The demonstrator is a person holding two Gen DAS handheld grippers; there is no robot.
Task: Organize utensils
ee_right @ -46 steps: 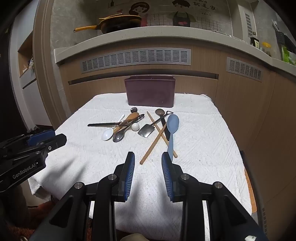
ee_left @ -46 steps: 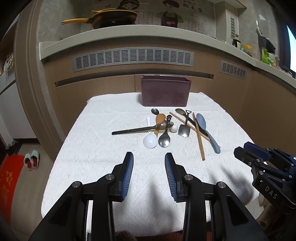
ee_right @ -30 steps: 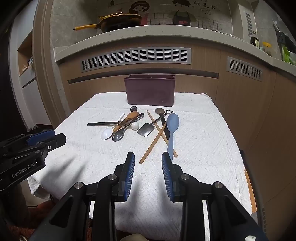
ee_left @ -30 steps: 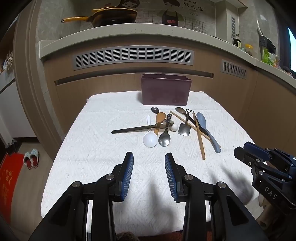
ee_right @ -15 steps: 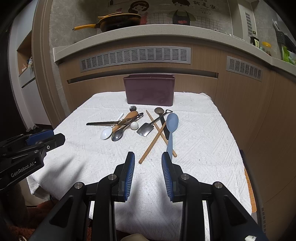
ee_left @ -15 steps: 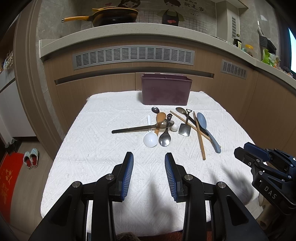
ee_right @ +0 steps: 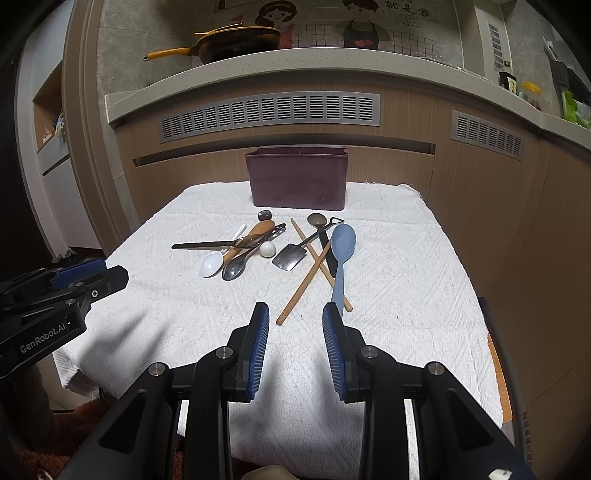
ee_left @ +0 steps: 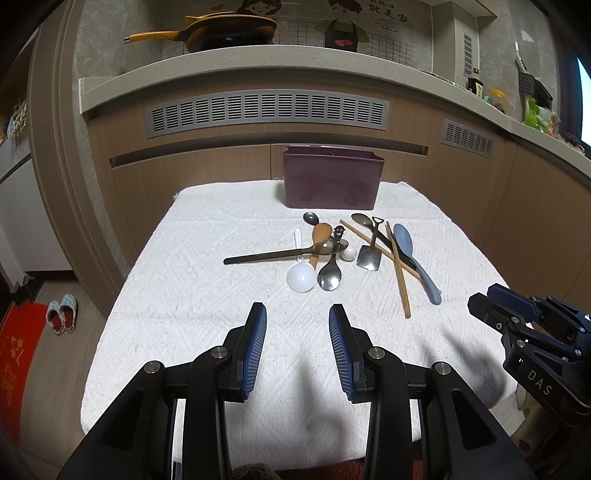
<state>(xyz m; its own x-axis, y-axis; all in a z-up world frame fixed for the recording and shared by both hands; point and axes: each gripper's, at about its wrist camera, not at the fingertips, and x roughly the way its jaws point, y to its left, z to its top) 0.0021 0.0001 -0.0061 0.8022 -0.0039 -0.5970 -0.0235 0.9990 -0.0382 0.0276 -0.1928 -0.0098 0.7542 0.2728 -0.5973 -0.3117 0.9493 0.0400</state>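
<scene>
No sorting step is complete, judging by the layout. All utensils lie in a loose pile at frame centre on the white cloth [ee_left: 192, 295], in front of the maroon bin [ee_left: 331, 181]: blue spoon [ee_right: 341, 254], wooden chopsticks [ee_right: 303, 284], white spoon [ee_left: 301, 275], small spatula [ee_left: 368, 256]. Left gripper [ee_left: 297, 325] and right gripper [ee_right: 294, 321] hover near the pile, jaws parted, holding nothing. Every piece remains to be placed.

The right gripper [ee_left: 517, 314] had "DAS" printed on its body, the left gripper [ee_right: 88, 275] said "GenRobot.AI", and the wall poster [ee_left: 391, 14] had Chinese characters I couldn't make out.
</scene>
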